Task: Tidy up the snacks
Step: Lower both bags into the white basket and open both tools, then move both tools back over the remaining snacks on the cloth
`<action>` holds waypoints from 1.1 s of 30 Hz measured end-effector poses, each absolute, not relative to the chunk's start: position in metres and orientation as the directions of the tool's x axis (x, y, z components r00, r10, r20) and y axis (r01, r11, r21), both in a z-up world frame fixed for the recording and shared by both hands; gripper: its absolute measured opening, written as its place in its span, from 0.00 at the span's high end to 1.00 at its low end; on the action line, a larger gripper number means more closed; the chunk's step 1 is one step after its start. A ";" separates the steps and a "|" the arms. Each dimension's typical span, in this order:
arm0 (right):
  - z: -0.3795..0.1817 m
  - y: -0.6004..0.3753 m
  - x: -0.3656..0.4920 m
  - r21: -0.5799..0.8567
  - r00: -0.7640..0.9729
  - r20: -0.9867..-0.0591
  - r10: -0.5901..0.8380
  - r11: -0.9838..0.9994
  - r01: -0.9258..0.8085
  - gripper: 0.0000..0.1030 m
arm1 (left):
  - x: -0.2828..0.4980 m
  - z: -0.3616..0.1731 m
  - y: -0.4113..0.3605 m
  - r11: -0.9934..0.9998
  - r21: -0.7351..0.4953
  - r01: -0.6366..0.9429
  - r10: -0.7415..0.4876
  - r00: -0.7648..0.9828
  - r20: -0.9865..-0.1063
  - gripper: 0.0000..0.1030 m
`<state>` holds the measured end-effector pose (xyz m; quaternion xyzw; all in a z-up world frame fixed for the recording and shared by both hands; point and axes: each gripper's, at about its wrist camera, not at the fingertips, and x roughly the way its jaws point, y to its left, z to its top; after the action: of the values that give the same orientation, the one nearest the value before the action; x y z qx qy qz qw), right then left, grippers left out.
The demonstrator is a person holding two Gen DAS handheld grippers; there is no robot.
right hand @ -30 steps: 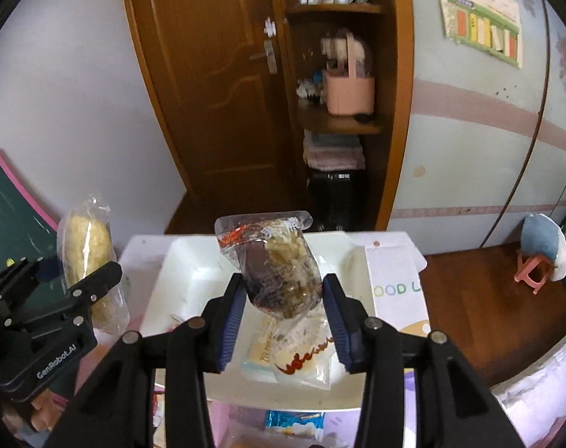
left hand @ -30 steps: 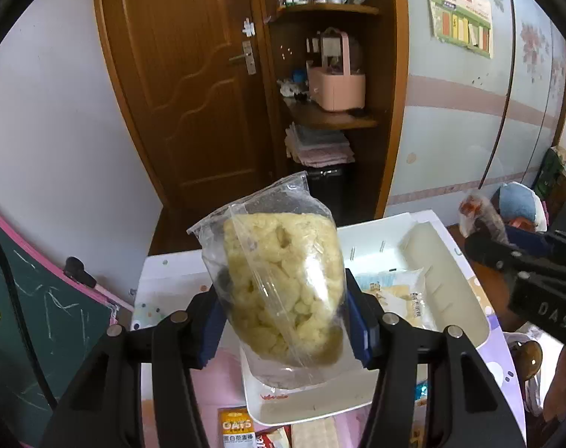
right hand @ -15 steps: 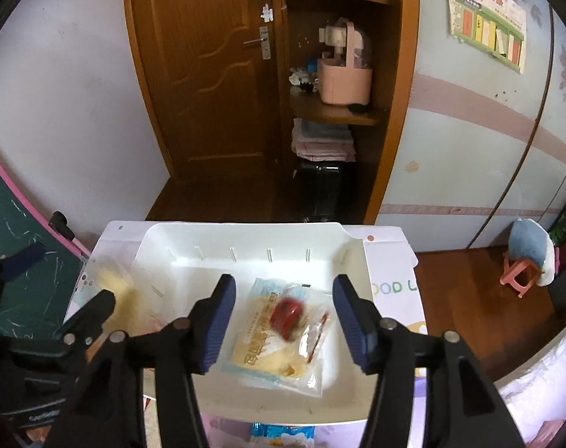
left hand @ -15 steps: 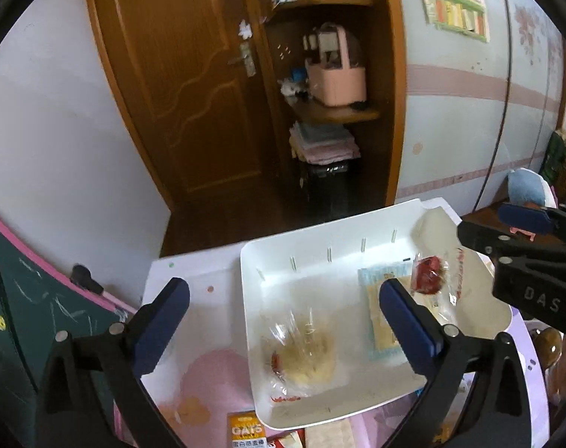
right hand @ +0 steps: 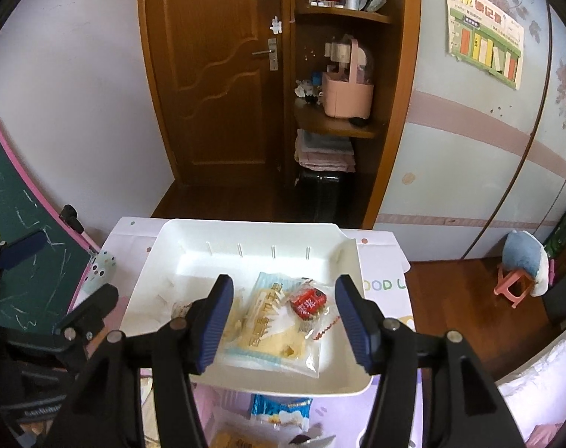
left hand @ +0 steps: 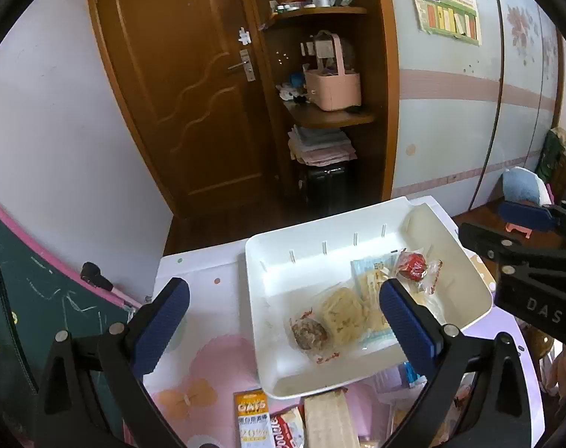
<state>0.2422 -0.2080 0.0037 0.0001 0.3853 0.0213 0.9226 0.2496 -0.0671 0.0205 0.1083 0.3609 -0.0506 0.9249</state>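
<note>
A white tray (left hand: pixel 313 239) sits on the flowery table. In it lie a clear bag of yellow puffs (left hand: pixel 343 313), a brown snack in clear wrap (left hand: pixel 307 333), a light blue packet (left hand: pixel 369 291) and a red-wrapped snack (left hand: pixel 413 264). My left gripper (left hand: pixel 283 287) hangs open and wide above the tray's near left side, with nothing between its fingers. My right gripper (right hand: pixel 283 283) is open over the light blue packet (right hand: pixel 271 321) and the red-wrapped snack (right hand: pixel 308 302), touching neither. The tray (right hand: pixel 245 233) fills the middle of the right wrist view.
Loose snacks lie at the table's near edge: an orange OATS packet (left hand: pixel 250 410), a tan box (left hand: pixel 327 418) and a blue packet (right hand: pixel 279 410). A green chalkboard (left hand: pixel 18 298) leans at the left. A wooden door and shelves stand behind the table.
The left gripper opened and dropped the yellow puff bag into the tray. The right gripper opened and let its snack bag fall into the tray. Both grippers drew back a little.
</note>
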 end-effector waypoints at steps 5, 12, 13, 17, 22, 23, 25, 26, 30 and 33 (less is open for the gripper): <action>0.013 -0.210 0.225 0.005 0.707 -0.706 0.028 0.999 -0.035 0.44 | 0.231 0.031 -0.059 0.972 0.166 0.166 -0.012 0.741 -0.671 0.02; 0.027 -0.216 0.192 0.024 0.716 -0.697 0.044 0.999 -0.037 0.44 | 0.195 0.050 -0.050 0.973 0.155 0.169 -0.027 0.757 -0.653 0.02; 0.030 -0.217 0.186 0.027 0.717 -0.696 0.047 0.999 -0.040 0.44 | 0.190 0.053 -0.049 0.973 0.152 0.171 -0.032 0.759 -0.650 0.02; 0.037 -0.221 0.162 0.022 0.728 -0.684 0.050 0.999 -0.048 0.40 | 0.167 0.063 -0.049 0.972 0.145 0.187 -0.052 0.766 -0.641 0.02; 0.039 -0.226 0.135 0.004 0.736 -0.675 0.051 0.998 -0.065 0.39 | 0.134 0.065 -0.054 0.965 0.129 0.227 -0.095 0.764 -0.638 0.02; 0.038 -0.228 0.128 -0.001 0.737 -0.674 0.052 0.998 -0.071 0.39 | 0.129 0.064 -0.055 0.964 0.127 0.235 -0.102 0.763 -0.639 0.02; 0.035 -0.231 0.117 -0.006 0.735 -0.676 0.053 0.997 -0.078 0.39 | 0.115 0.061 -0.059 0.959 0.123 0.255 -0.119 0.758 -0.642 0.02; 0.034 -0.233 0.113 -0.009 0.733 -0.678 0.054 0.997 -0.082 0.39 | 0.110 0.059 -0.061 0.956 0.123 0.265 -0.126 0.753 -0.646 0.02; 0.025 -0.242 0.092 -0.023 0.720 -0.692 0.056 0.995 -0.099 0.39 | 0.090 0.045 -0.070 0.945 0.121 0.303 -0.147 0.726 -0.672 0.02; 0.016 -0.248 0.083 -0.039 0.712 -0.701 0.048 0.994 -0.106 0.39 | 0.079 0.030 -0.074 0.940 0.093 0.327 -0.172 0.693 -0.701 0.02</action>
<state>0.0832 -0.2479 0.0164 -0.0382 0.3774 0.0417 0.9243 0.0789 -0.0737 0.0302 0.1056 0.3675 -0.1365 0.9139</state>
